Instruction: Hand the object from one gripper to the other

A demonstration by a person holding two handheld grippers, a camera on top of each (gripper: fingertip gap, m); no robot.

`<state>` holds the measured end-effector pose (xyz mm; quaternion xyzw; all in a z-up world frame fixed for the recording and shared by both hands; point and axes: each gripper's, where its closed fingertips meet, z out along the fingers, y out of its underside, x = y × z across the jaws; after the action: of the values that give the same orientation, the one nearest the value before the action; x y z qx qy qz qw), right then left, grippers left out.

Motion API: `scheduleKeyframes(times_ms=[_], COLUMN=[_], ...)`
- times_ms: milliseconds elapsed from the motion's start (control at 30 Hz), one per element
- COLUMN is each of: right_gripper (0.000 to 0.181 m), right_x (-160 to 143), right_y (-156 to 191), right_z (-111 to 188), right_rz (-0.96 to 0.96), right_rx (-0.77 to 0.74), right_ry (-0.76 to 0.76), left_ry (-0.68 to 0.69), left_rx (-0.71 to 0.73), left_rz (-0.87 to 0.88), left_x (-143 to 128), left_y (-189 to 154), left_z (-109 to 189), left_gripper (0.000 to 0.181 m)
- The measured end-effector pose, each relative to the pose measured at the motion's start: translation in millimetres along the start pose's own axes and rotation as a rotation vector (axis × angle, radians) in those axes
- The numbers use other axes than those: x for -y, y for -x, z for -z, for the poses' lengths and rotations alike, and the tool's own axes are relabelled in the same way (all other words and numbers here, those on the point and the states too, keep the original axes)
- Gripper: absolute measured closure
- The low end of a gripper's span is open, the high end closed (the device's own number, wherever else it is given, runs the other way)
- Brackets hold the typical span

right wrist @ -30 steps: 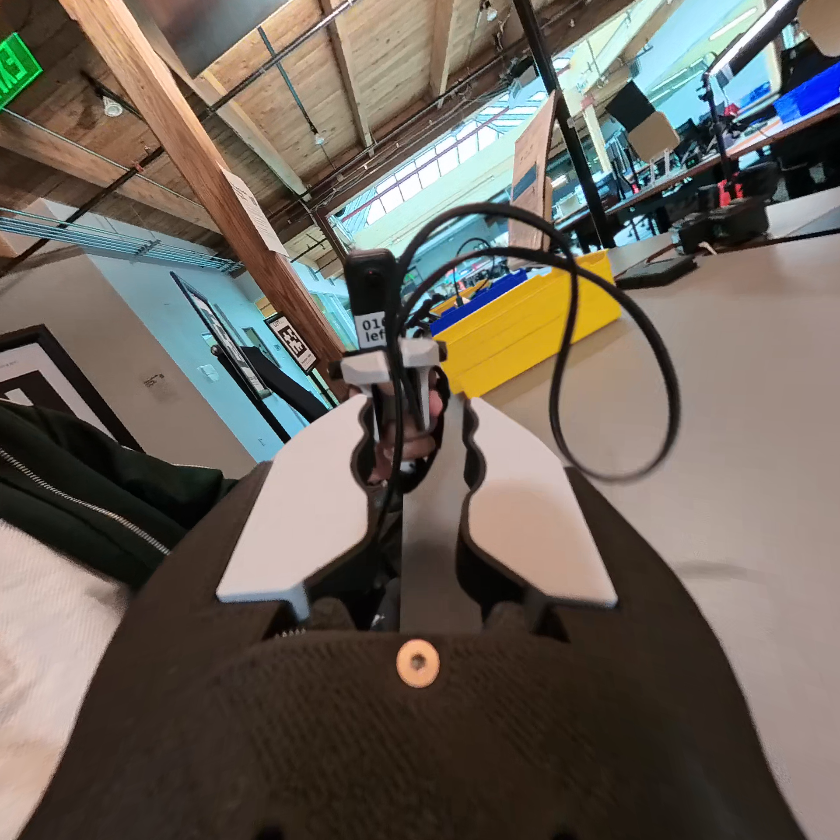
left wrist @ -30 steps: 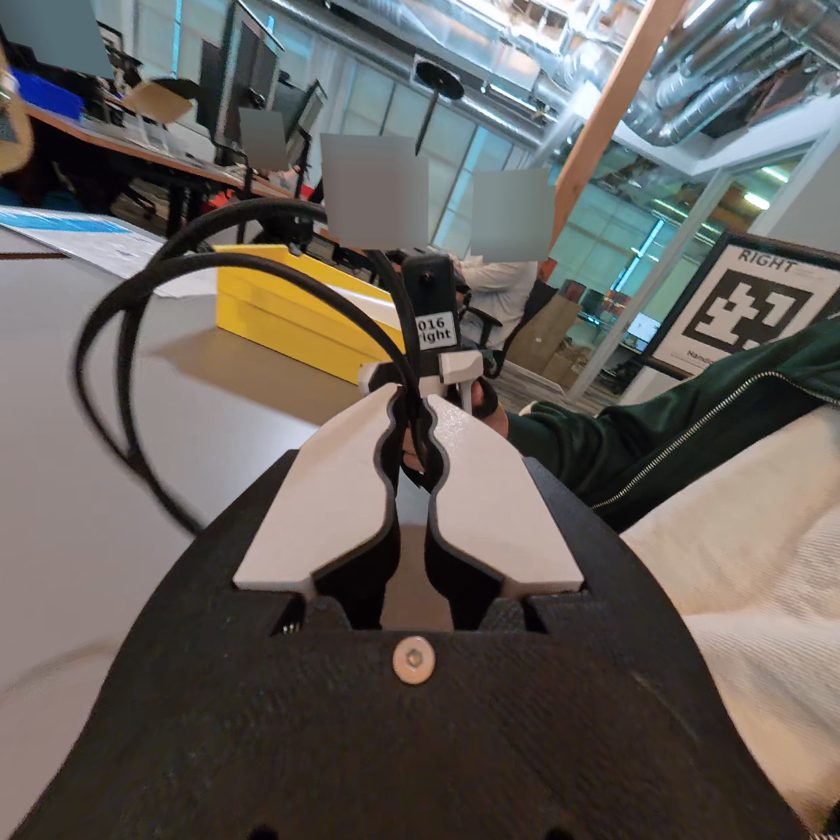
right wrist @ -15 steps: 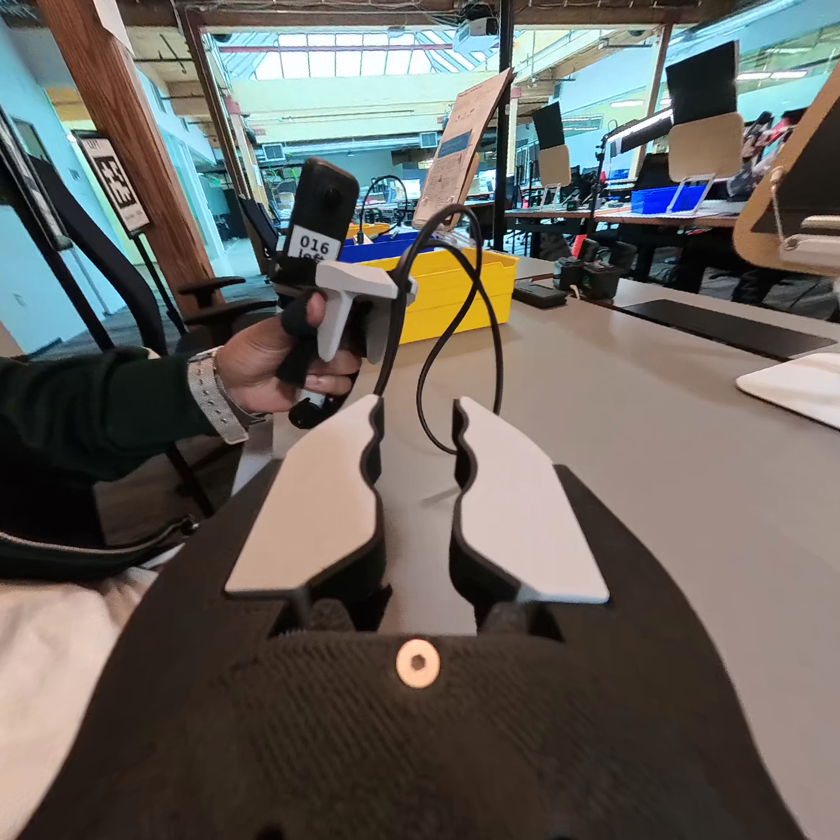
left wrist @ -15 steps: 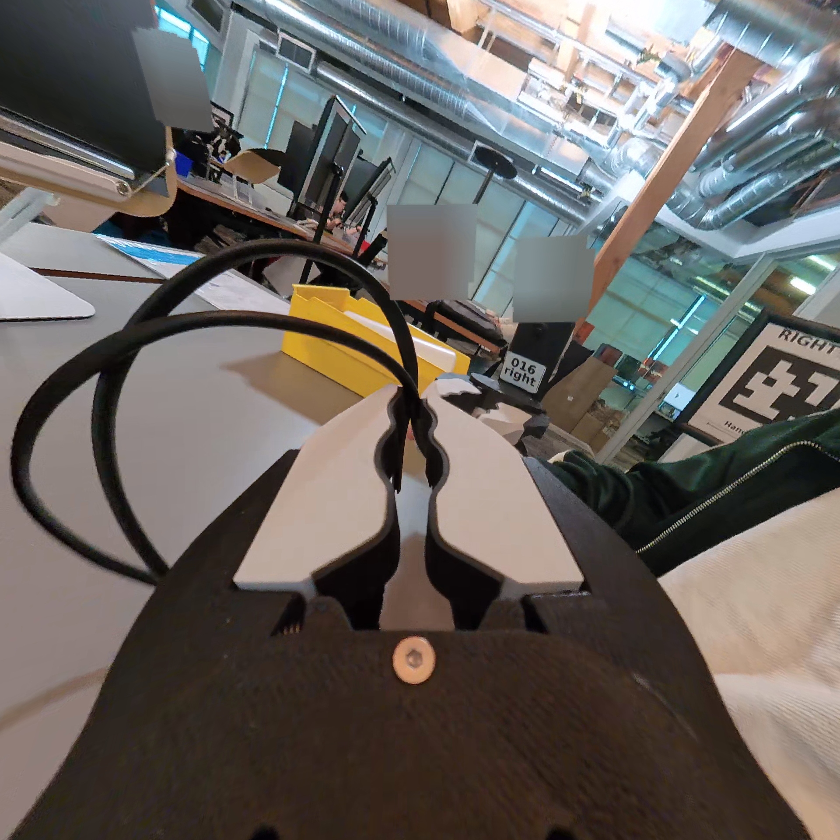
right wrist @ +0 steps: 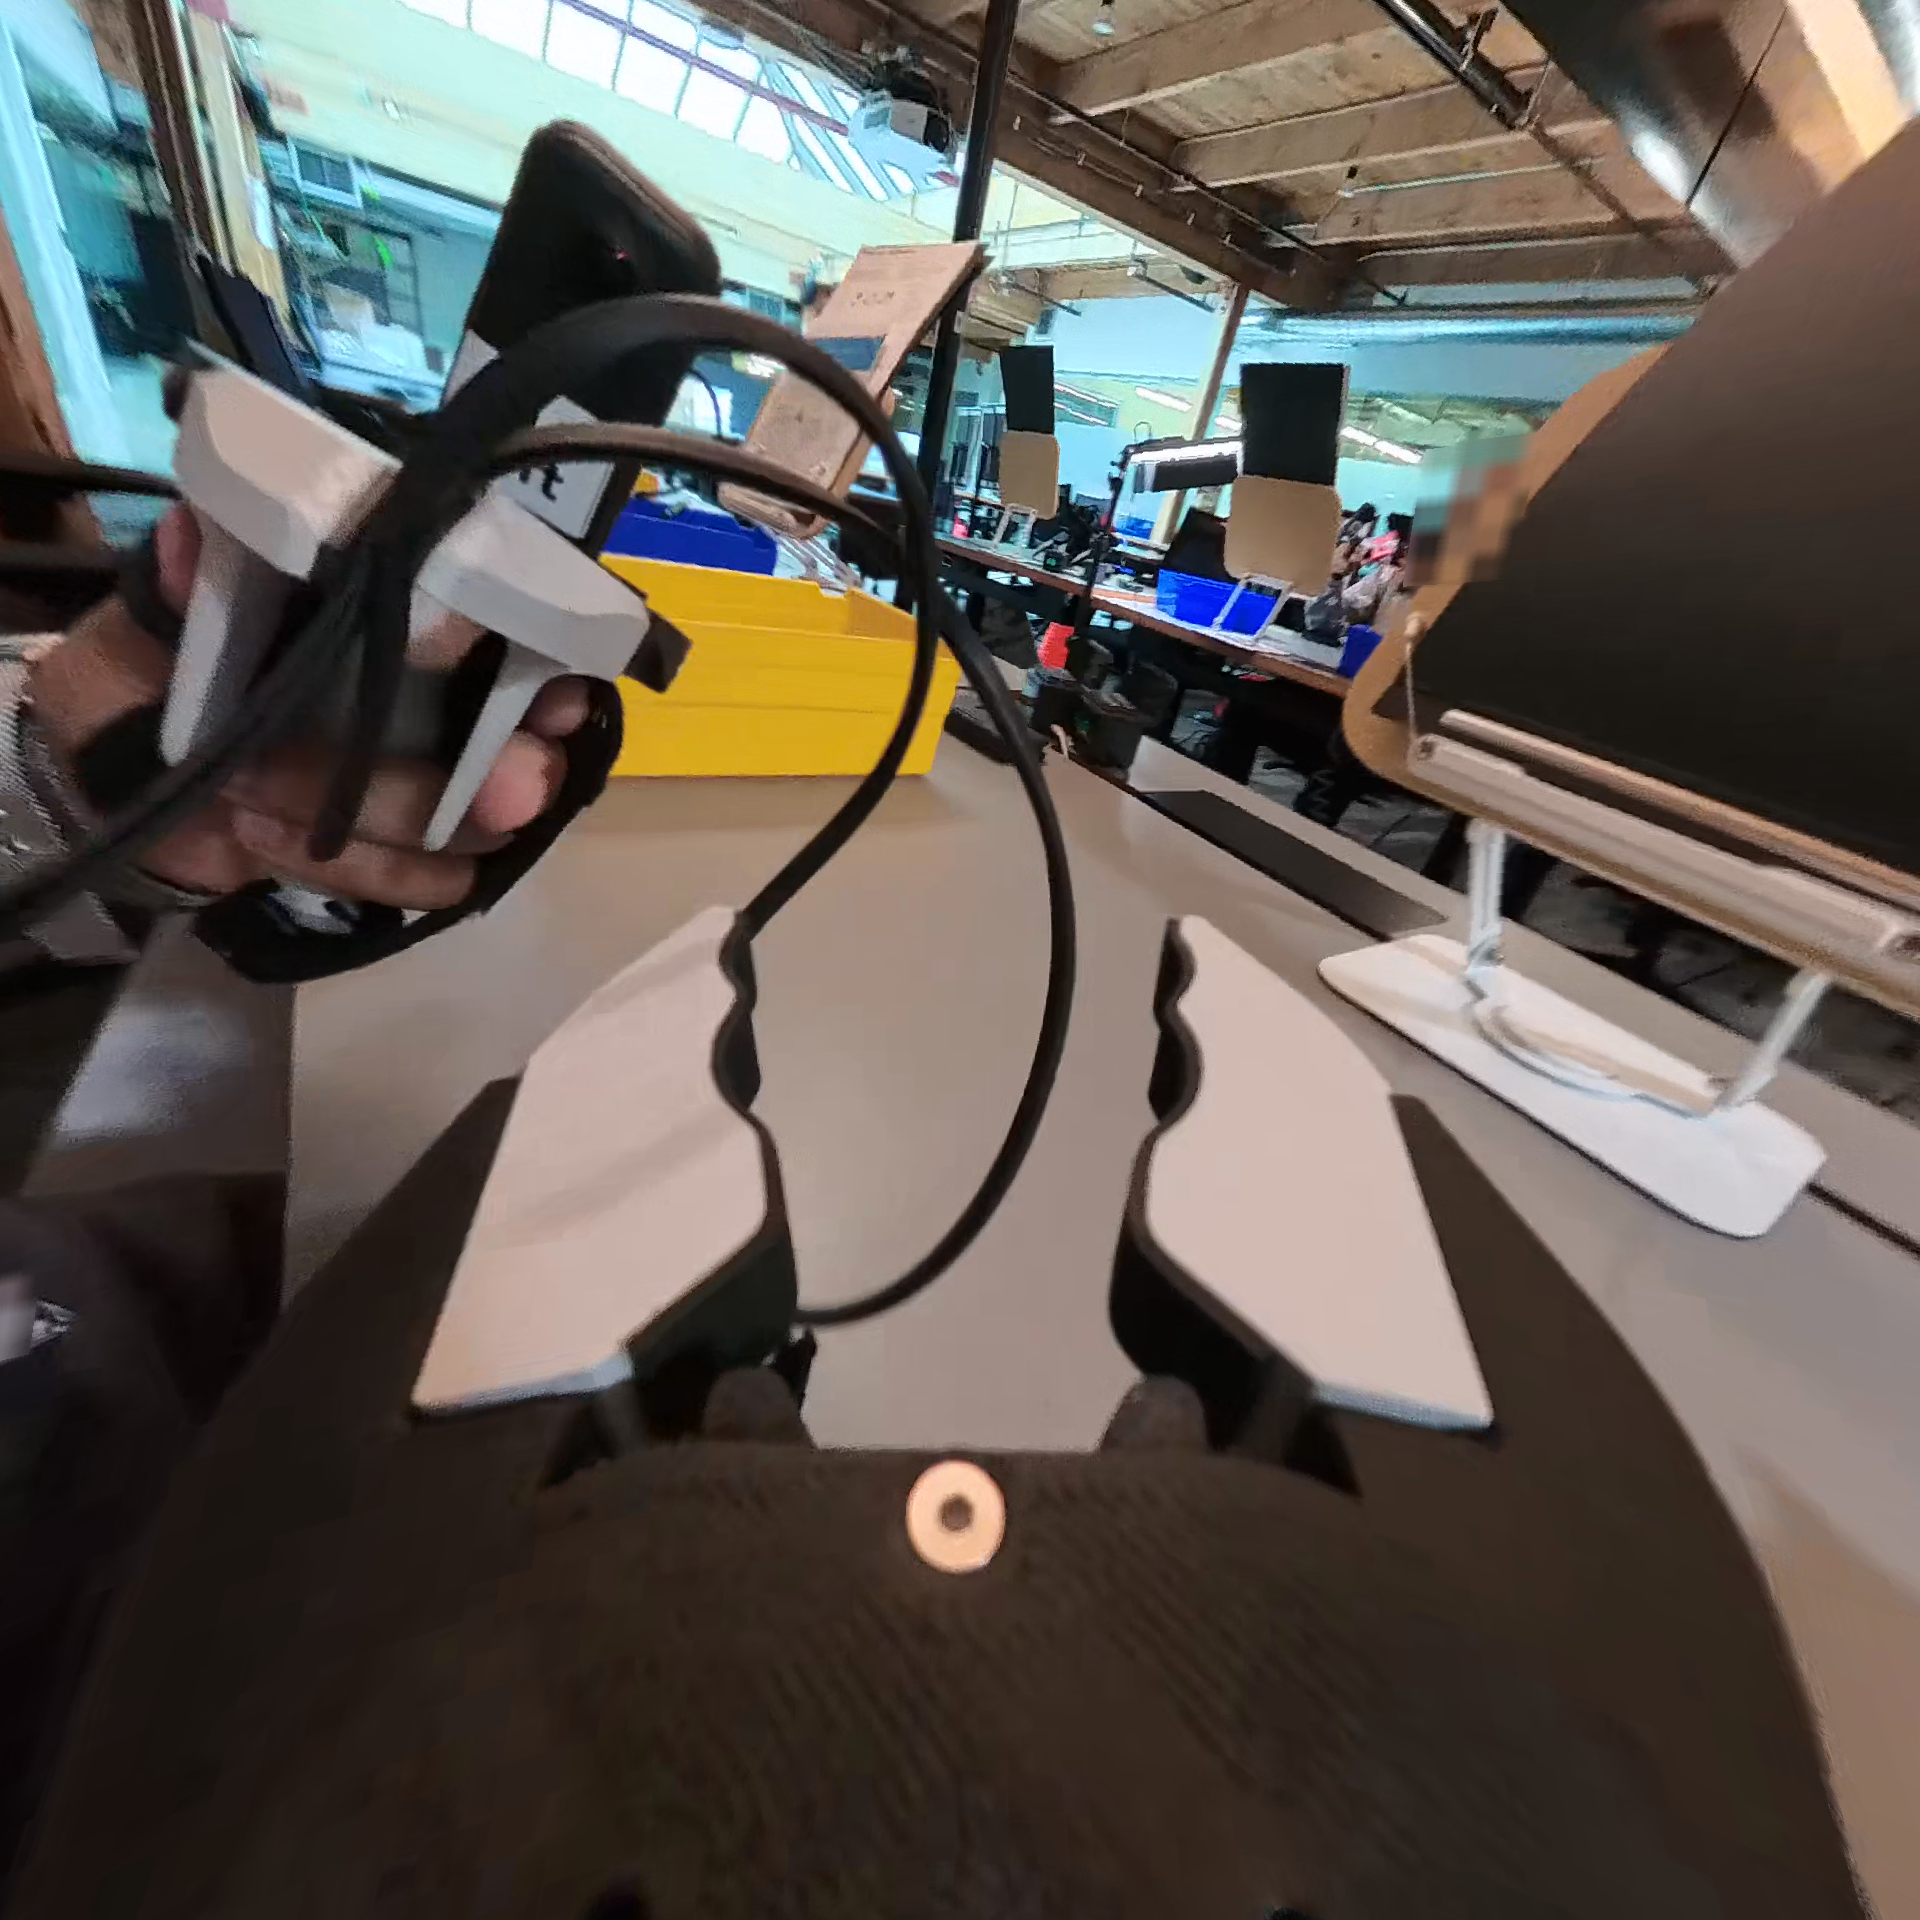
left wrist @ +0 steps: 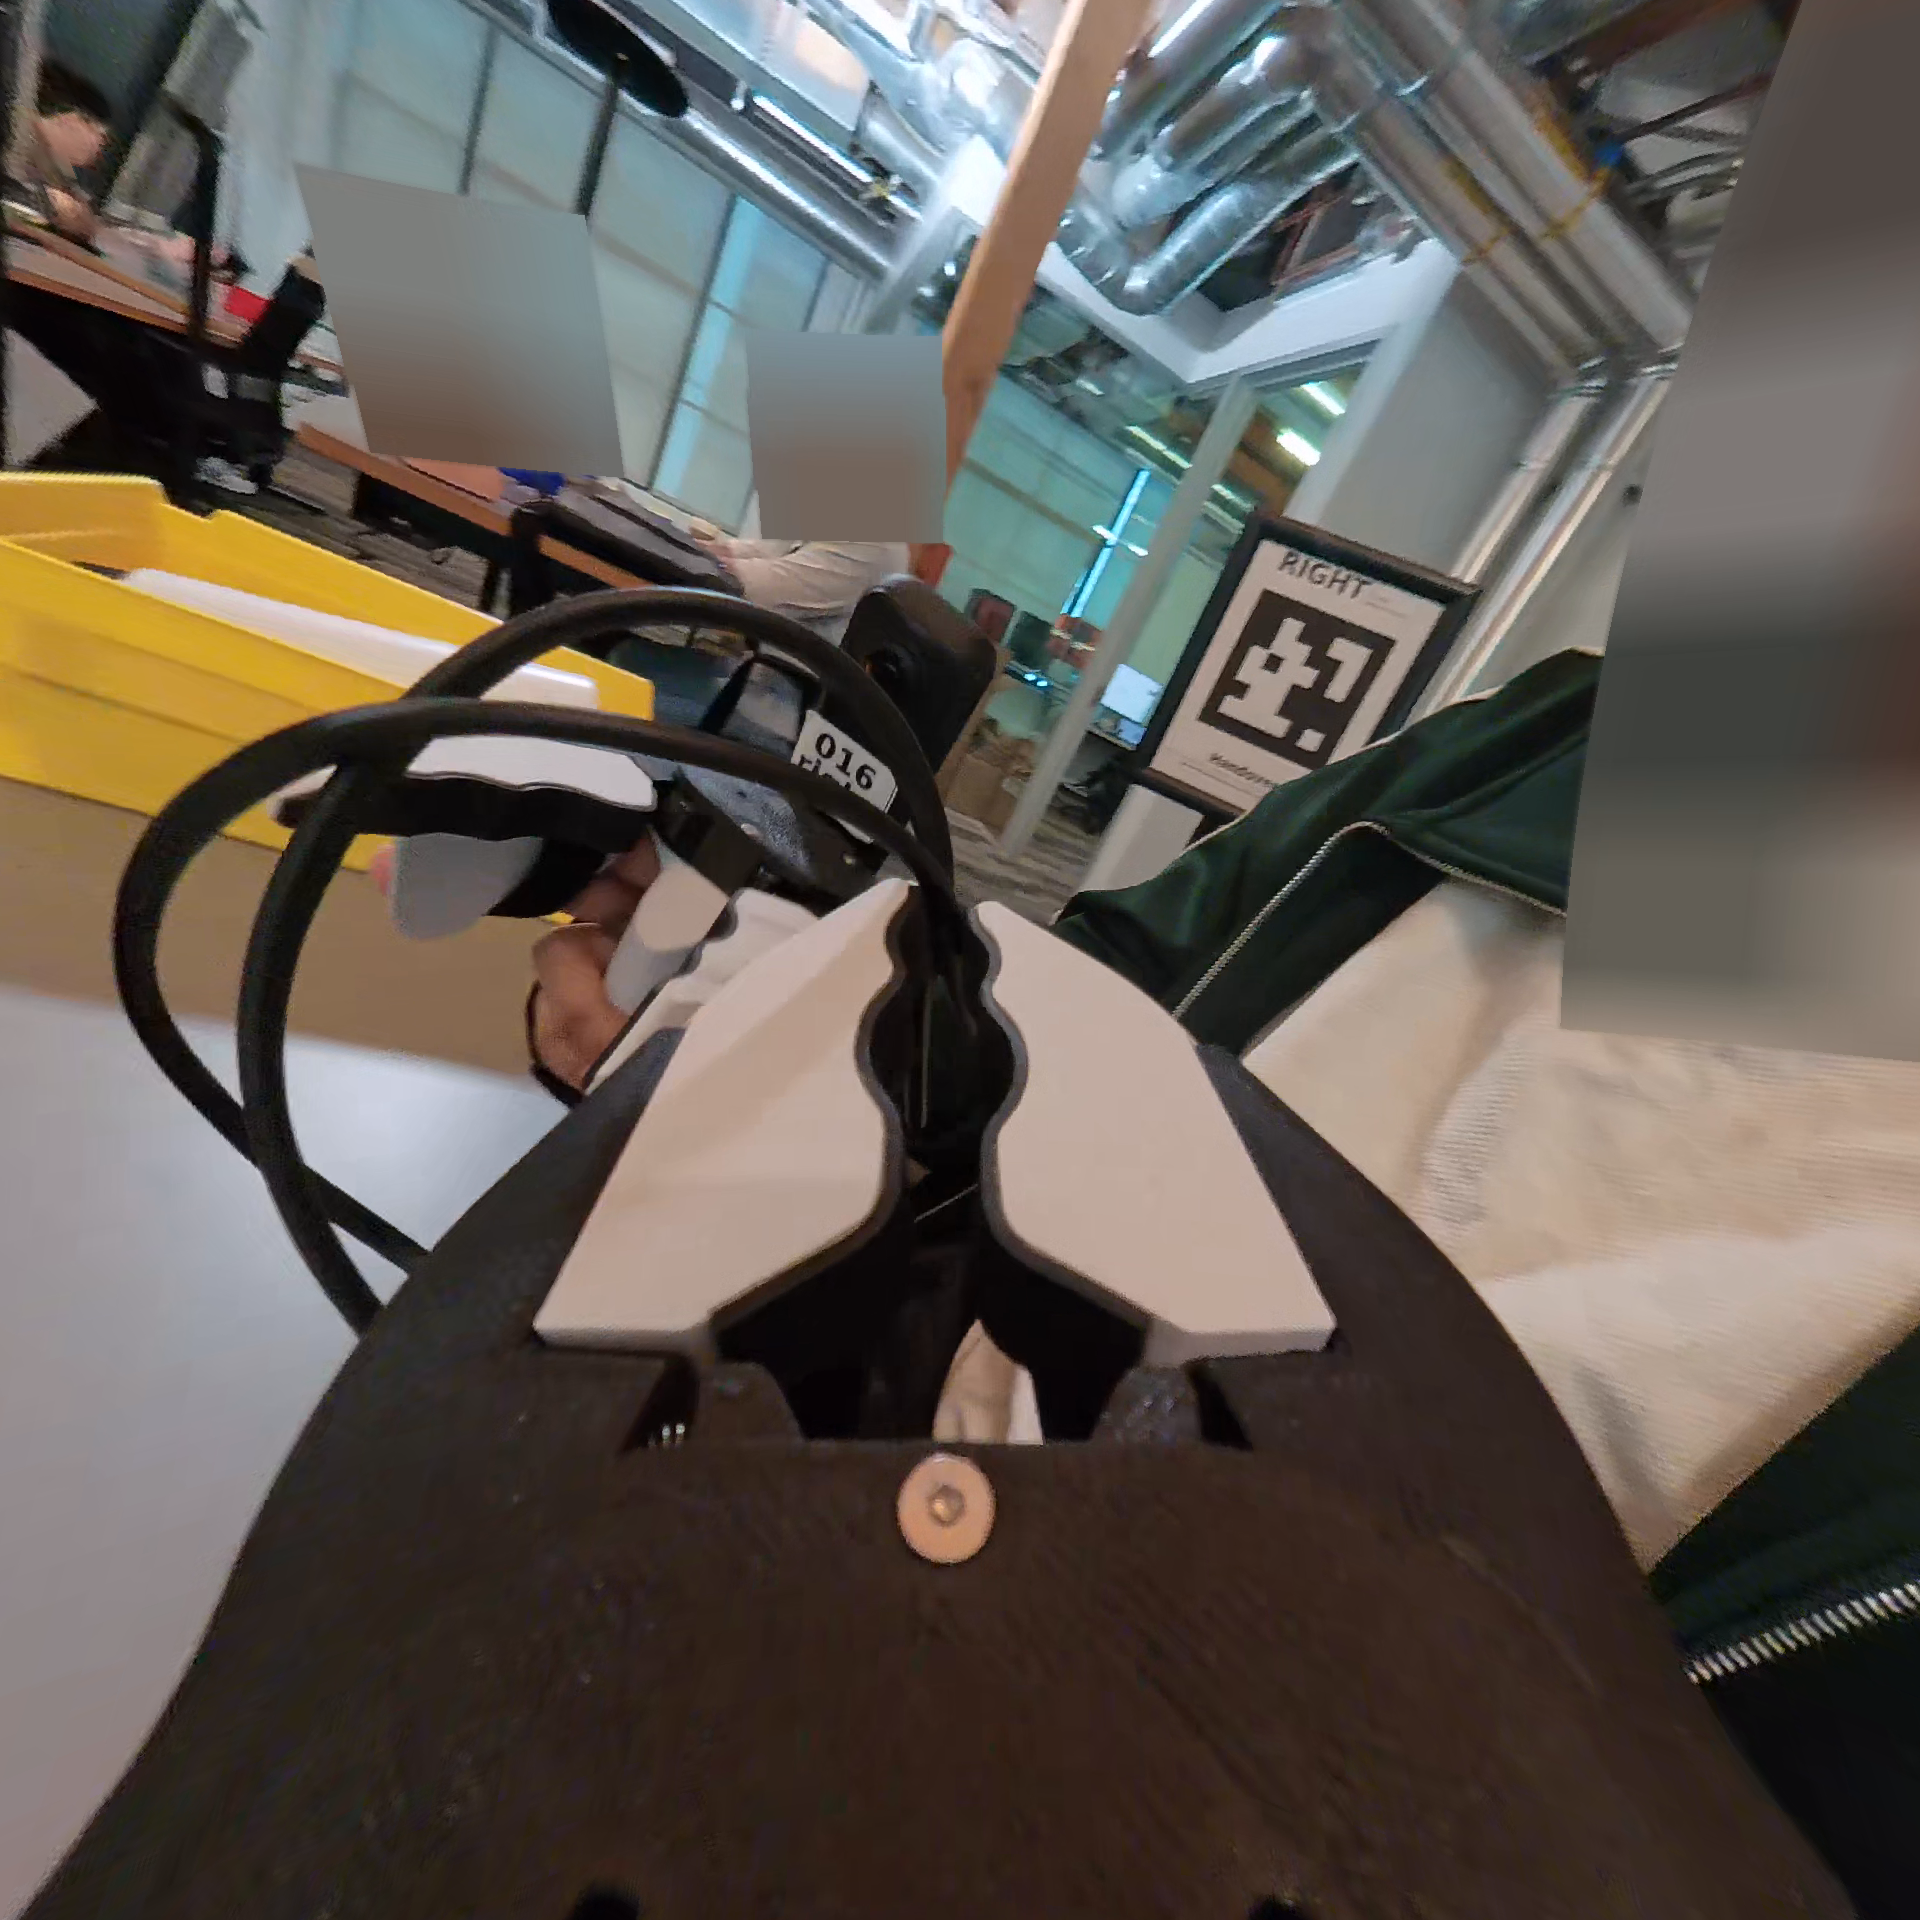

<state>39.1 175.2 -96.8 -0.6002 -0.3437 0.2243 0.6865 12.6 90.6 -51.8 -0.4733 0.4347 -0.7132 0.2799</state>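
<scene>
Since half a second ago the right tool (right wrist: pixel 956 940) has spread its white fingers (right wrist: pixel 613 1153) wider and drawn in close to the left one, so that the black cable (right wrist: pixel 1023 935) now hangs partly between them; the left tool (left wrist: pixel 940 914) has turned toward the person's body while keeping its grip. That left tool's fingers are pressed together on the cable, which passes through the narrow wavy gap at their tips and loops out to the left in two arcs over the grey worktop (left wrist: pixel 156 1247). In the right wrist view the cable's lower loop dips between the right tool's open fingers, its line running just against the tip of the left-side finger, though actual contact cannot be judged; nothing is pinched there. The left tool appears in that view at upper left, blurred, held in a hand (right wrist: pixel 395 821), with the cable strands crossing its white fingers. In the left wrist view the right tool (left wrist: pixel 468 831) lies beyond the loops, held in a hand (left wrist: pixel 582 997). Yellow bins (right wrist: pixel 769 675) sit on the worktop behind, and a white stand (right wrist: pixel 1579 1101) carrying a dark panel stands at the right.
</scene>
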Motion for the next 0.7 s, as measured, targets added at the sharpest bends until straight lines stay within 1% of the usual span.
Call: scheduleKeyframes(times_ms=[67,133,200,367,500,600,667,700], right_gripper=[0.107,0.111,0.12,0.127,0.136,0.137,0.143,0.15], right_x=[6,12,16,28,31,30,27,26], right_y=[3,7,9,6,6,10,14,16], right_z=[0,1,2,9,11,11,10,10], right_rz=[0.064,0.097,0.102,0.07,0.054,0.009,-0.005,-0.001], right_rx=[-0.037,-0.055,-0.056,-0.068,-0.03,0.041,0.09,0.105], right_ry=[-0.012,-0.033,-0.043,-0.107,-0.139,-0.155,-0.148,-0.142], left_ry=[-0.013,-0.027,-0.039,0.01,0.021,0.03,0.044,0.049], left_rx=[-0.035,-0.066,-0.096,-0.123,-0.137,-0.166,-0.184,-0.195], left_rz=[0.02,0.042,0.067,0.081,0.092,0.119,0.131,0.135], left_x=[-2,-4,-6,-19,-22,-23,-24,-25], left_y=[-4,-7,-10,-13,-14,-18,-20,-22], left_z=[-8,-14,-21,-33,-35,-35,-35,-35], left_gripper=[0.175,0.174,0.175,0.175,0.175,0.174,0.174,0.174])
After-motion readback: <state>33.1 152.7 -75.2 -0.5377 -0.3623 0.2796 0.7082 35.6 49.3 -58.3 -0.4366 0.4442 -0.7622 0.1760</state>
